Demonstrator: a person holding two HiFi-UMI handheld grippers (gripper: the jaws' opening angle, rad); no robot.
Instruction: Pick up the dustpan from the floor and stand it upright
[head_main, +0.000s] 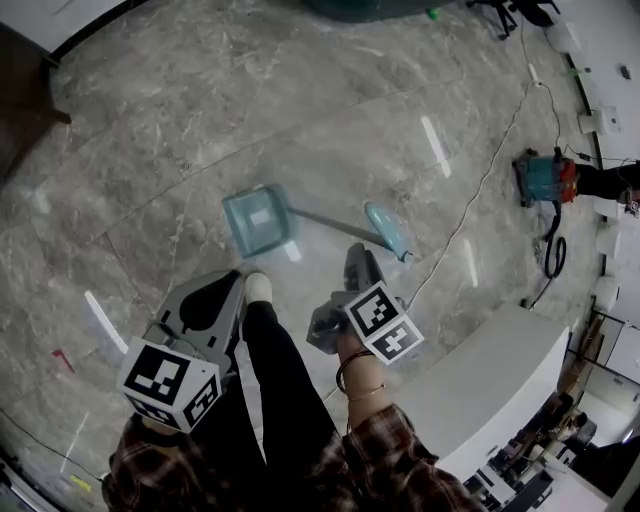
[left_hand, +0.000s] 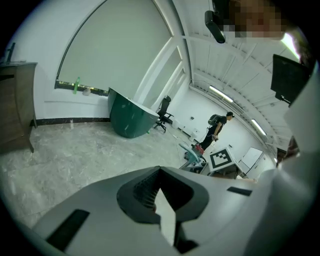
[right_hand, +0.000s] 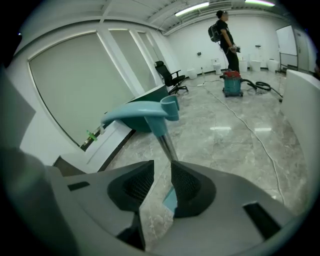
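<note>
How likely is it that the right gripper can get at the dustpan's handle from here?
Probably yes. The right gripper hangs close to the handle of the dustpan, with its fingers apart and empty, and nothing seems to lie in the way.

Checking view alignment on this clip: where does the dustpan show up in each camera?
Head view: dustpan lies mid-frame on the floor, handle pointing right.
Left gripper view: only its teal handle end, small, right of centre.
Right gripper view: handle fills the centre, shaft running down to the right gripper.
Shared landmark: vacuum cleaner; the person beside it shows in both gripper views.
</note>
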